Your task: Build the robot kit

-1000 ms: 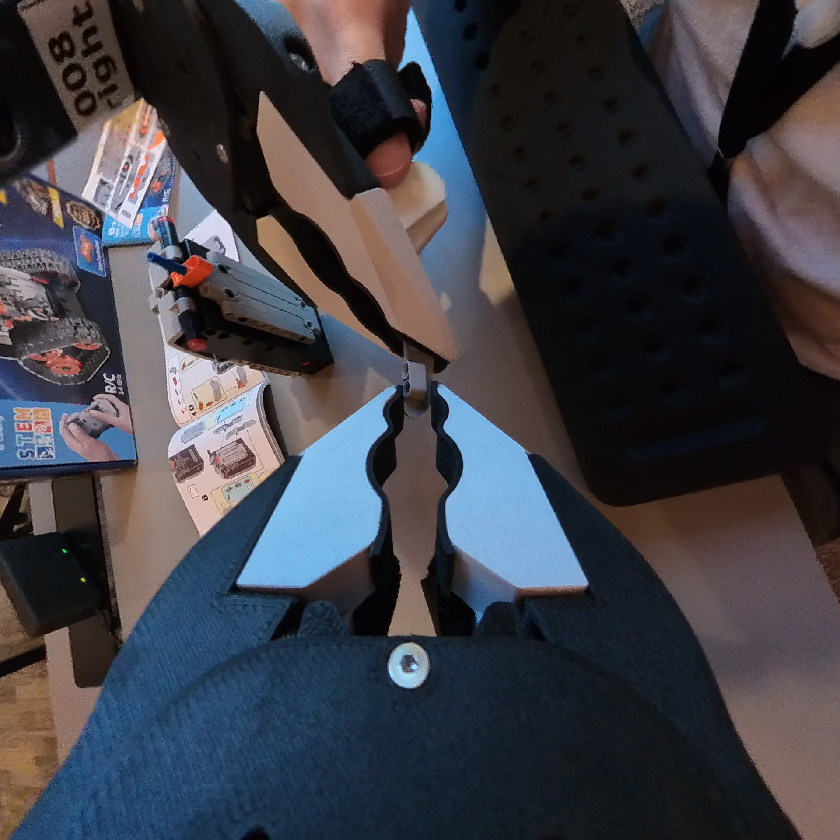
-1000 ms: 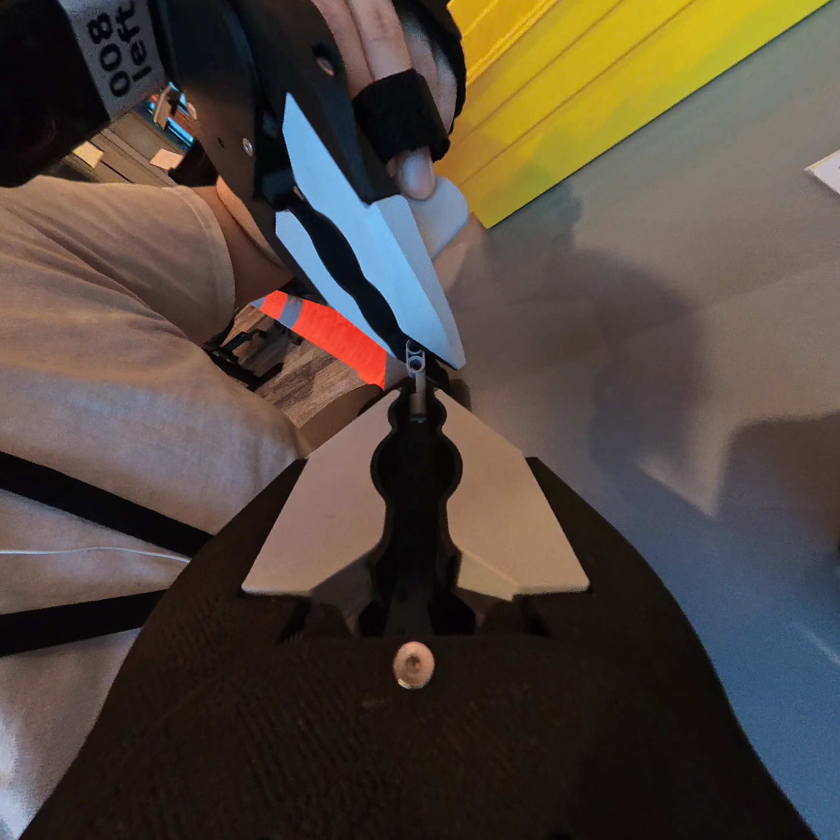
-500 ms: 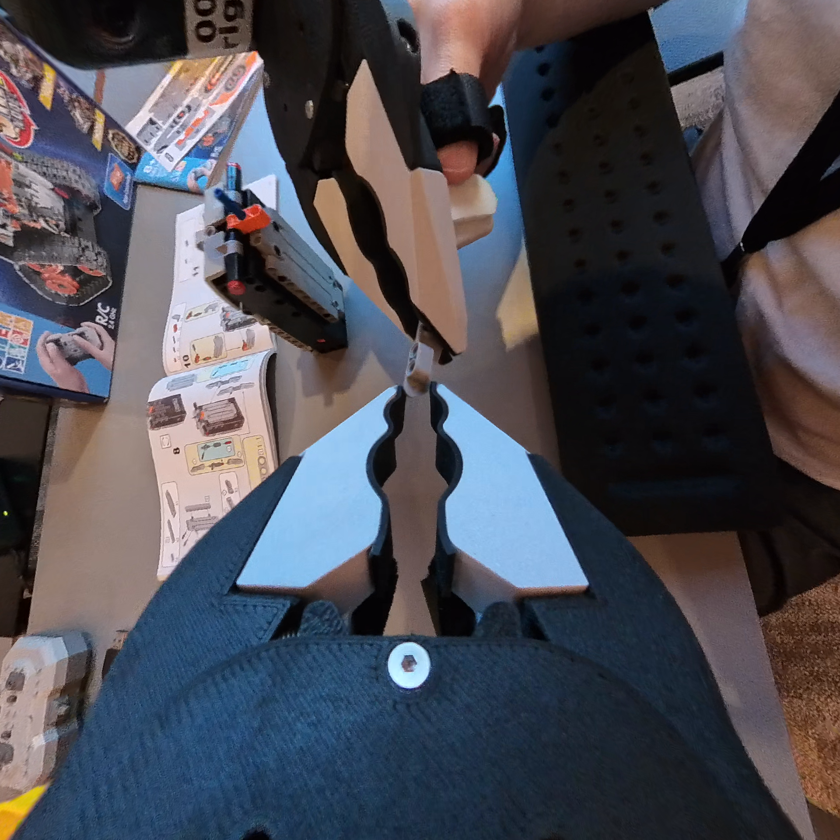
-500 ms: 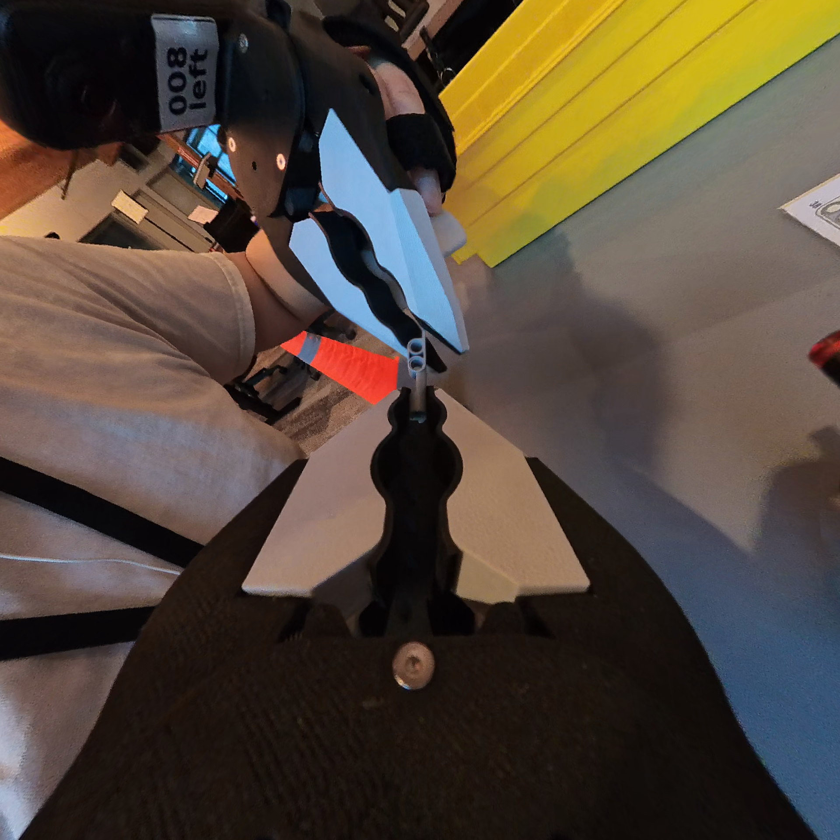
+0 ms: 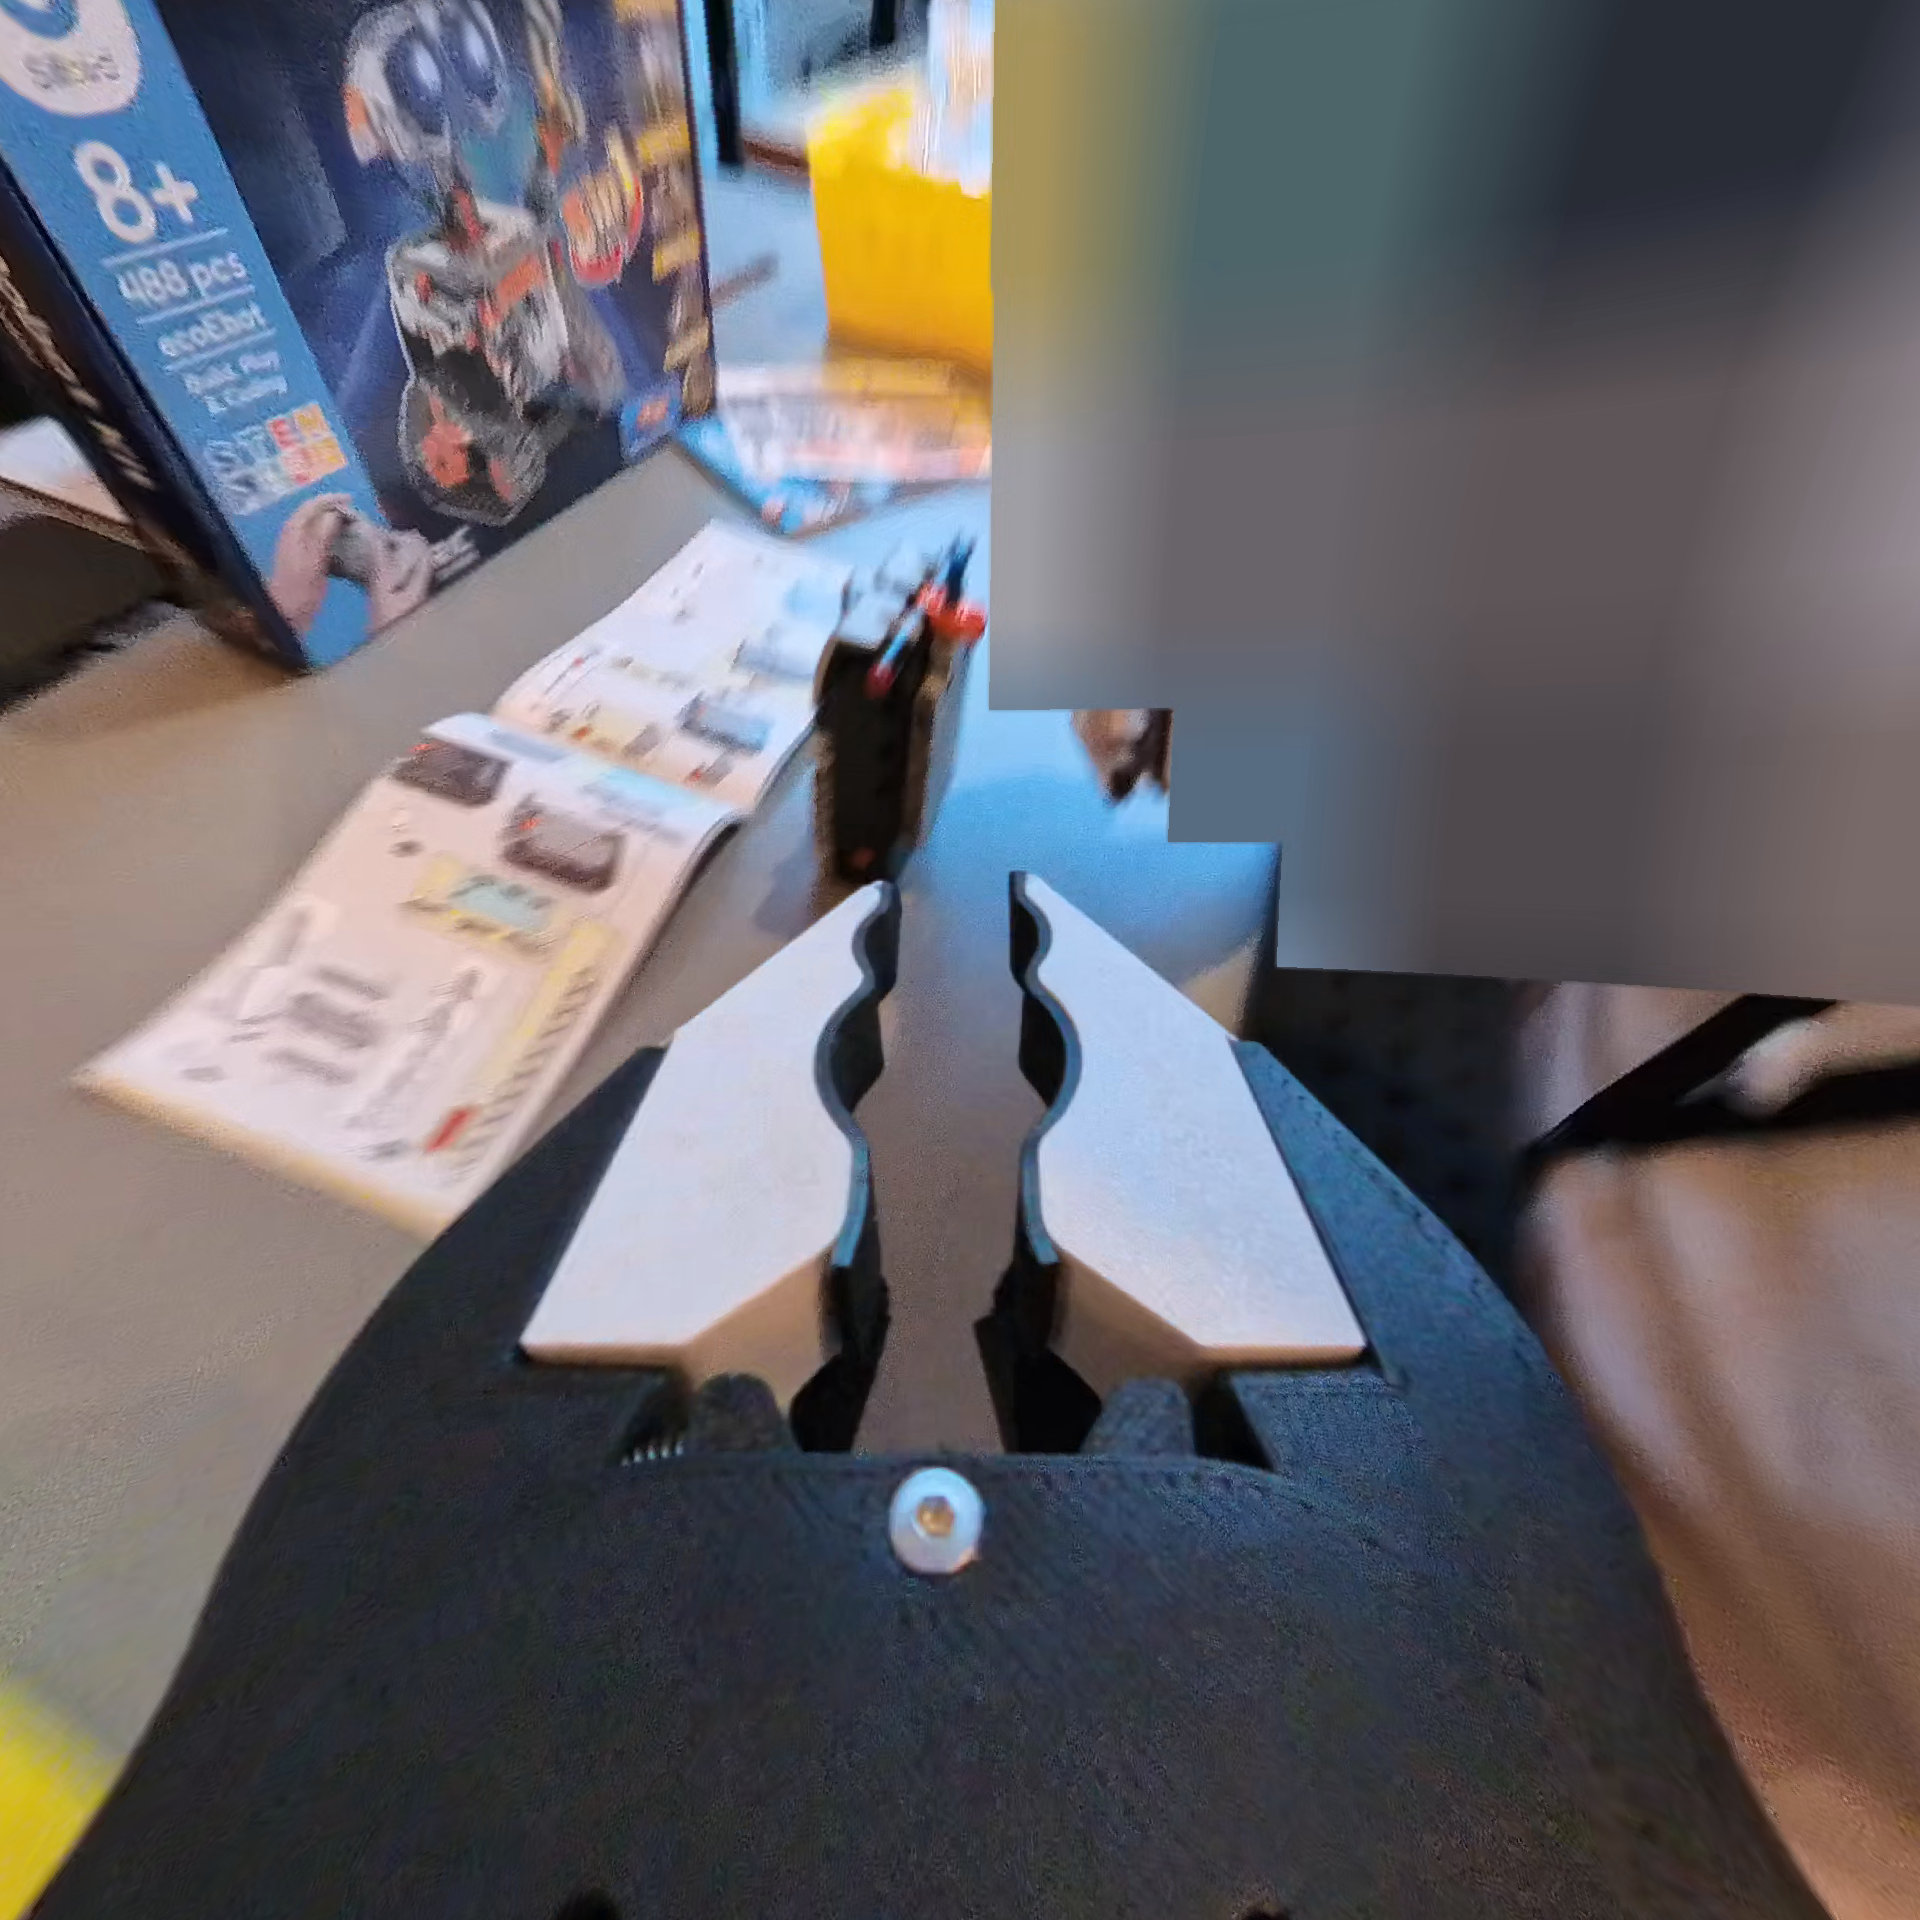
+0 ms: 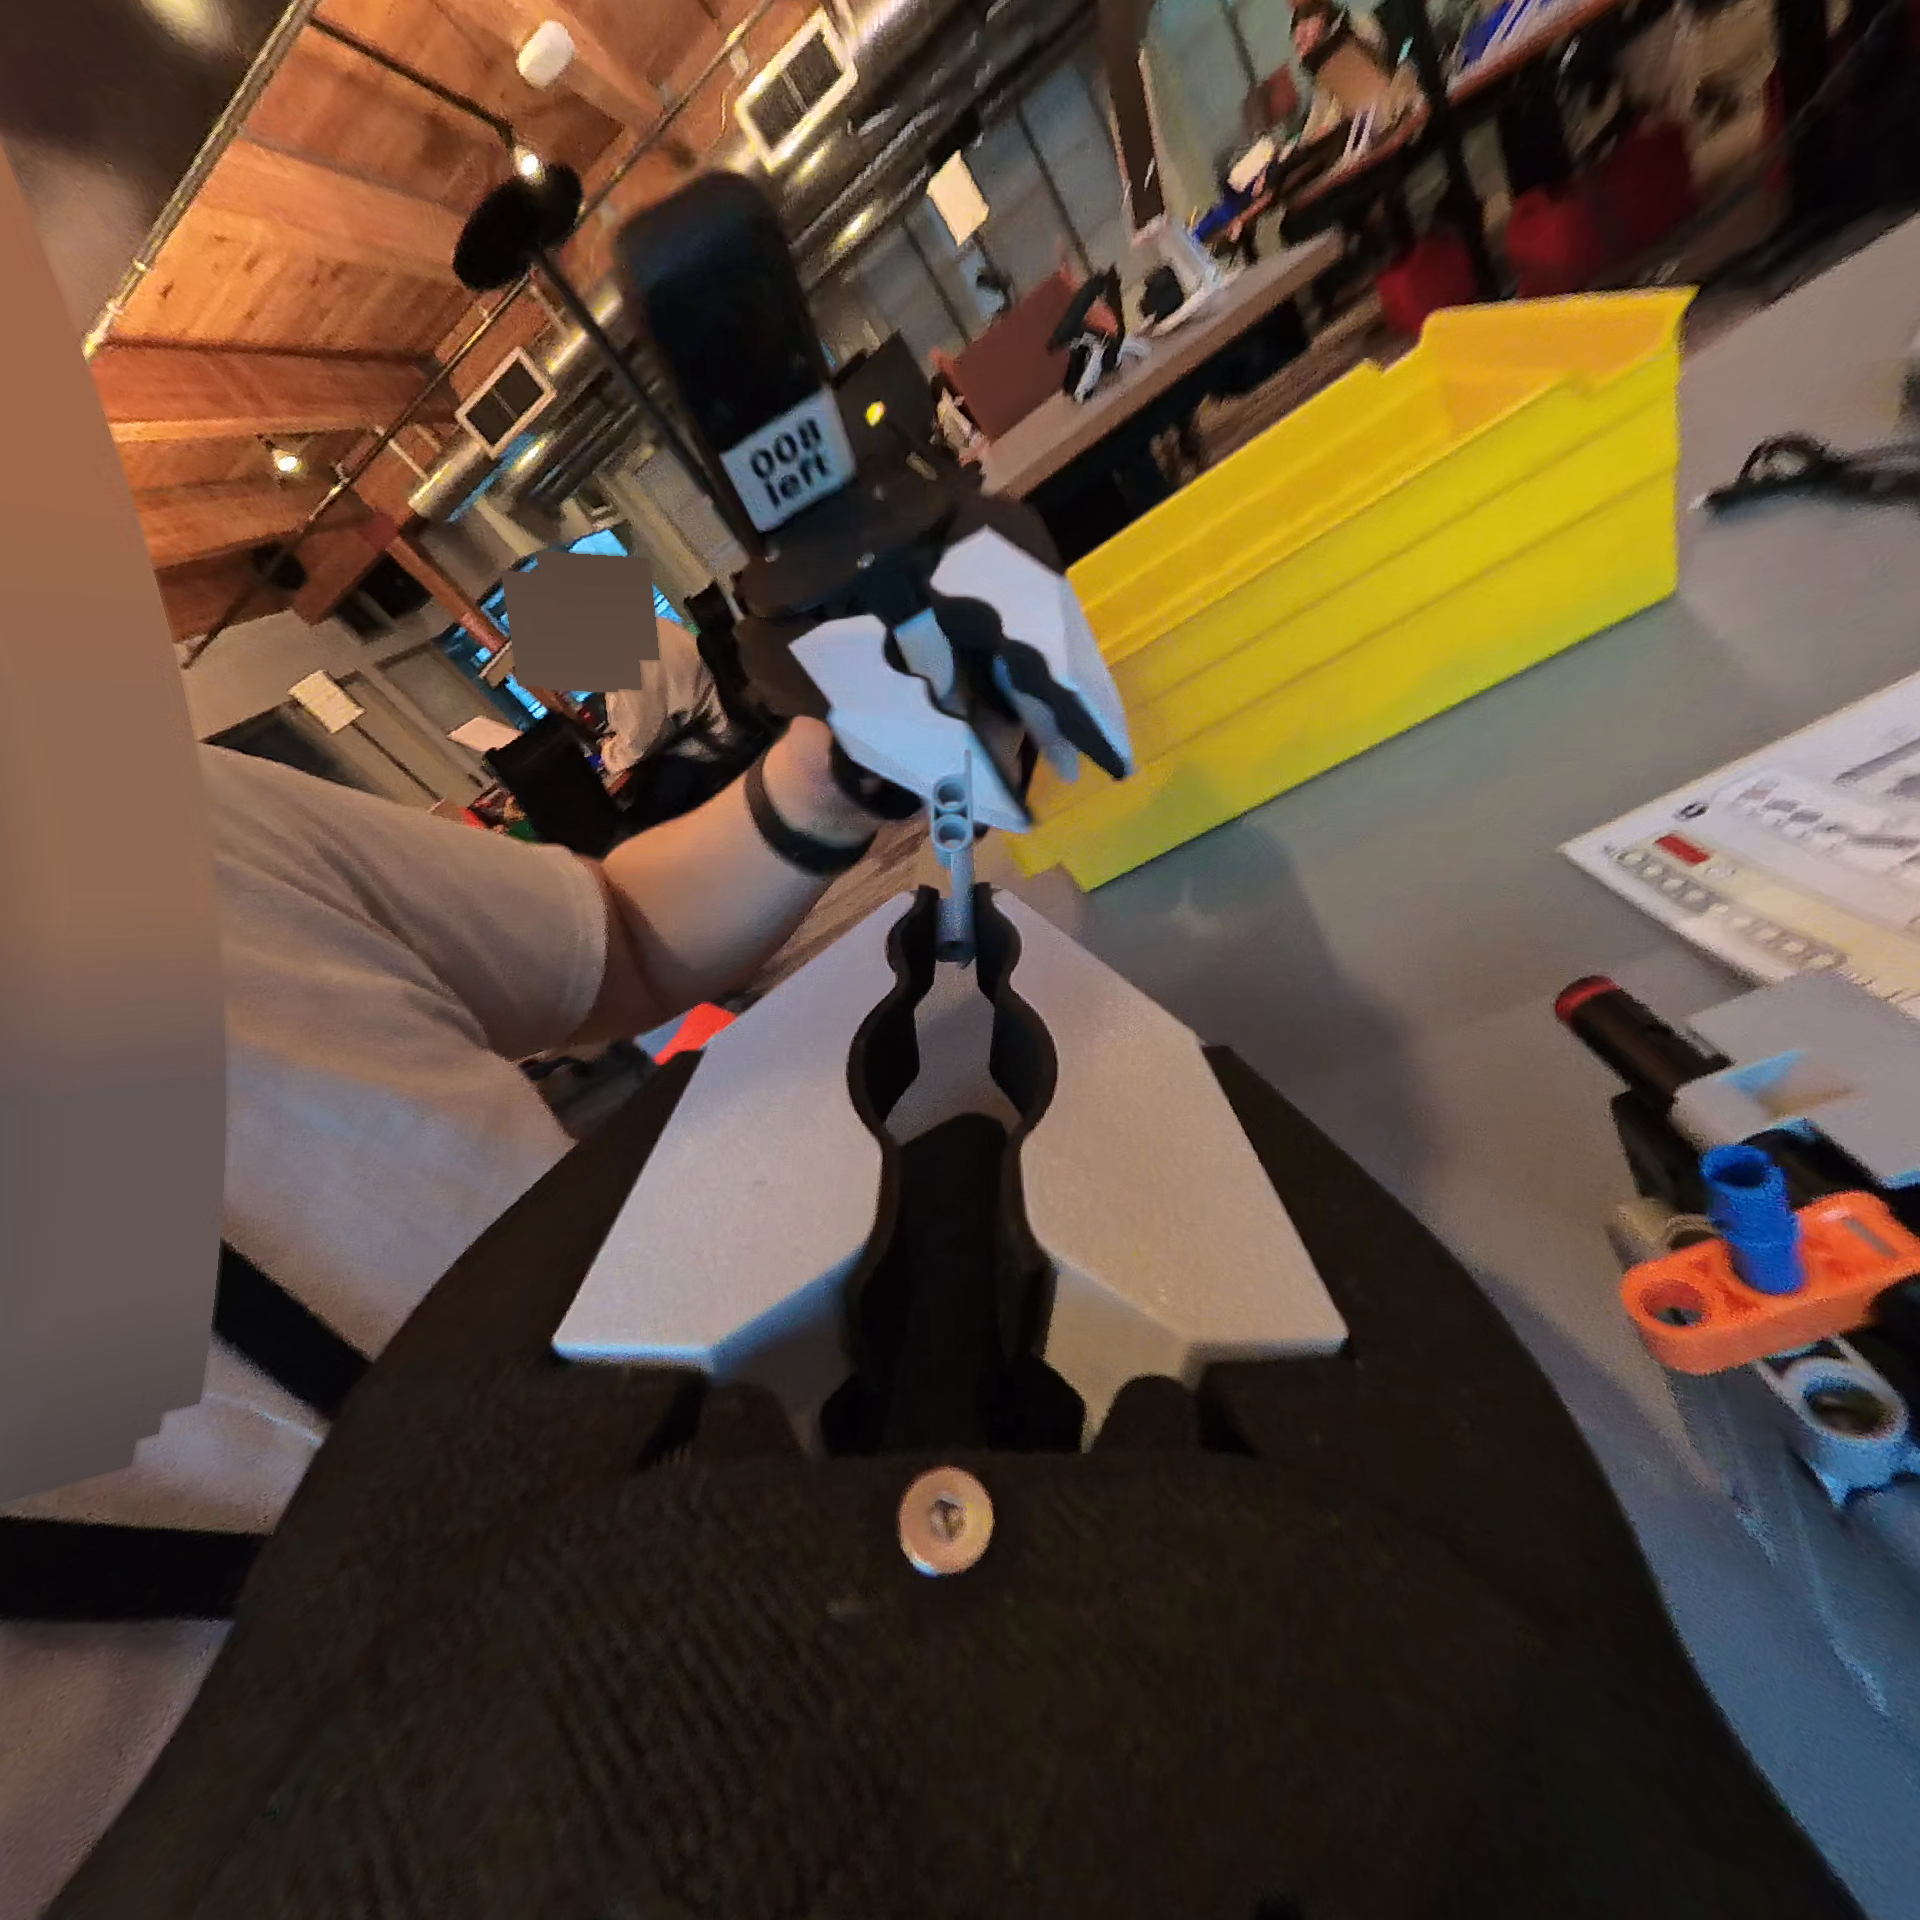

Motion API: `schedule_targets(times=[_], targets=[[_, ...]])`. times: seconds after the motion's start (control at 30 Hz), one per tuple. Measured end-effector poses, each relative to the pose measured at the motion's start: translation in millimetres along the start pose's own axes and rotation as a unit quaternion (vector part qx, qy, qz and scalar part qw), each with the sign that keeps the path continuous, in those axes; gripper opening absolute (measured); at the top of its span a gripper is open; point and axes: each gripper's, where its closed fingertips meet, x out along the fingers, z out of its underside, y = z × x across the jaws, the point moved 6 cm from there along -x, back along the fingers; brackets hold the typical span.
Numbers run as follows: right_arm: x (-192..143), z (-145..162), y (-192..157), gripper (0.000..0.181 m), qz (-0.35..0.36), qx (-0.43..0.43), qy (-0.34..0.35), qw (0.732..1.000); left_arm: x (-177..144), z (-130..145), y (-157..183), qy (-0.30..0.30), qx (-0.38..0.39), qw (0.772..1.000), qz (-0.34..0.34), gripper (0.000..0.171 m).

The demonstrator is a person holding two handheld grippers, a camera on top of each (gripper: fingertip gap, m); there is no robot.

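now the right gripper (image 6: 954, 914) pinches a small grey pin piece (image 6: 954, 847); left gripper (image 5: 954, 894) released, empty, above the table (image 5: 156, 790)

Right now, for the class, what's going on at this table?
A person holds a gripper in each hand. The right gripper is shut on a small grey building-kit piece, lifted above the grey table. The left gripper is open, holding nothing, with a black and grey partial build just ahead of it. An open instruction booklet, a blue kit box and a yellow bin lie around.
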Motion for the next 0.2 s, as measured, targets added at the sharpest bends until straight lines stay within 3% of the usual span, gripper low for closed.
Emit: schedule_targets(times=[0.07,0.13,0.2], targets=[[0,-3,-2,0.005,0.002,-0.021,0.022,1.0,0,-8,6,0.095,-0.117,0.987,0.061,0.037],[1,-4,-4,0.005,0.0,-0.035,0.041,0.999,5,-8,10,0.151,-0.202,0.961,0.113,0.044],[2,-3,-4,0.005,0.01,-0.052,0.049,0.997,11,-6,16,0.187,-0.241,0.942,0.138,0.036]])
